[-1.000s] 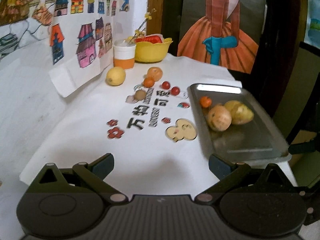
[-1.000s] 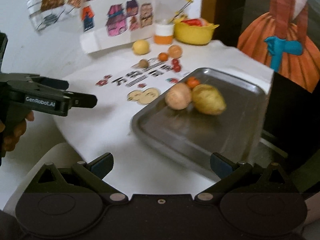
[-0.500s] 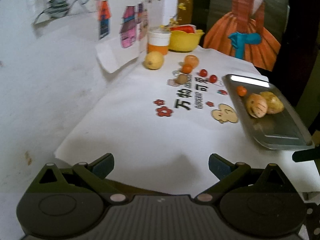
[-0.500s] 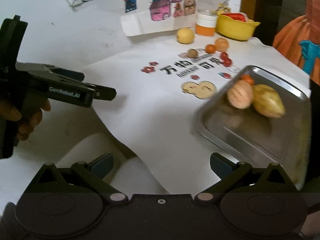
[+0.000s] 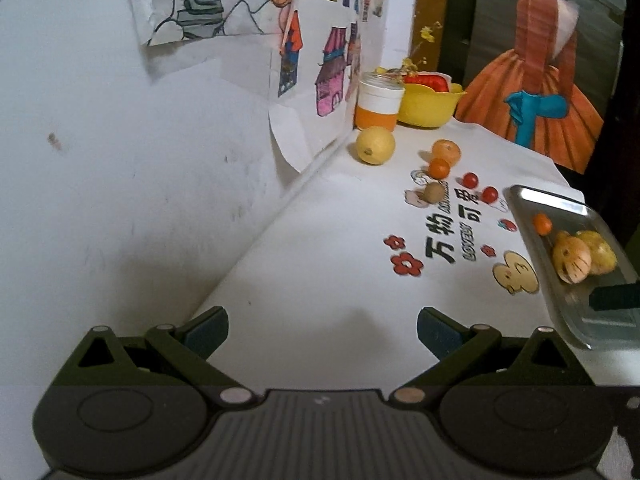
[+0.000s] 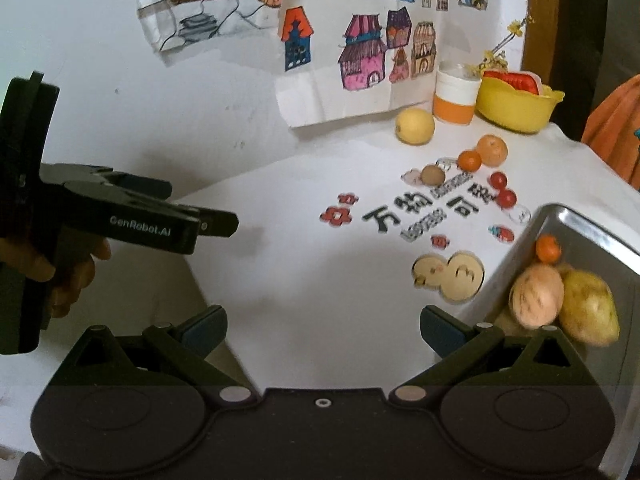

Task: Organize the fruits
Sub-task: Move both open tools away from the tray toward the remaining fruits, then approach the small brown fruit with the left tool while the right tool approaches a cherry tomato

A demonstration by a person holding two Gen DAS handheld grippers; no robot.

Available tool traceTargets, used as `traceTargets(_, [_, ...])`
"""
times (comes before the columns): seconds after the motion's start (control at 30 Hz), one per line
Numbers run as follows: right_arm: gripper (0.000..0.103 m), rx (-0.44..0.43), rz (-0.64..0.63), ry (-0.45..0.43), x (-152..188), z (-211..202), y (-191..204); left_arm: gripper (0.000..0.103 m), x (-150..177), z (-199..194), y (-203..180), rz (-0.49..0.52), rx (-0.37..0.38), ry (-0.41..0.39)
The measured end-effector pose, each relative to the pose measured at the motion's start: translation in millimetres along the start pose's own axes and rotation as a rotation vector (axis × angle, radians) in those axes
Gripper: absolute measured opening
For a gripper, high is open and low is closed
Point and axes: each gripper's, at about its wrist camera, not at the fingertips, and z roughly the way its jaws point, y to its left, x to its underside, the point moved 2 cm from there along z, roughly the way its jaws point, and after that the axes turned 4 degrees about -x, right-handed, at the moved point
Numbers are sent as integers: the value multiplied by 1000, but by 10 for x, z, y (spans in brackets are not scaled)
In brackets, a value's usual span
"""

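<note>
On metal tray [image 6: 592,236], three fruits [image 6: 560,296]

A white tablecloth [image 6: 320,280] is showing black characters and small red flower prints across the frame's centre. Toward the upper right, a yellow lemon [image 6: 415,125] is sitting beside a white jar with an orange band [image 6: 456,98] and a bright yellow bowl [image 6: 516,110] holding something red. Two orange citrus fruits [image 6: 482,154] and two glossy red tomatoes [image 6: 502,190] are glowing near a dull brown fruit [image 6: 432,175]. At lower right, a silver-grey tray [image 6: 600,236] is carrying one small orange fruit [image 6: 547,249], a peach-pink fruit [image 6: 536,296] and a mottled yellow one [image 6: 588,308]. On the white wall [image 5: 120,160], drawings of houses [image 6: 360,52] are displaying pink, purple, orange and blue.
</note>
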Motion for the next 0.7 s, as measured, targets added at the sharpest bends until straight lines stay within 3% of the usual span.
traceTargets(0.3, [102, 89, -29, -65, -401, -114, -493, 102, -313, 308, -203, 17, 28, -1])
traceTargets(0.5, [102, 213, 45, -242, -519, -171, -975, 102, -486, 611, -417, -6, 61, -28])
traceTargets(0.7, [102, 307, 7, -254, -565, 68, -1342, 102, -645, 972, -616, -26, 116, 8])
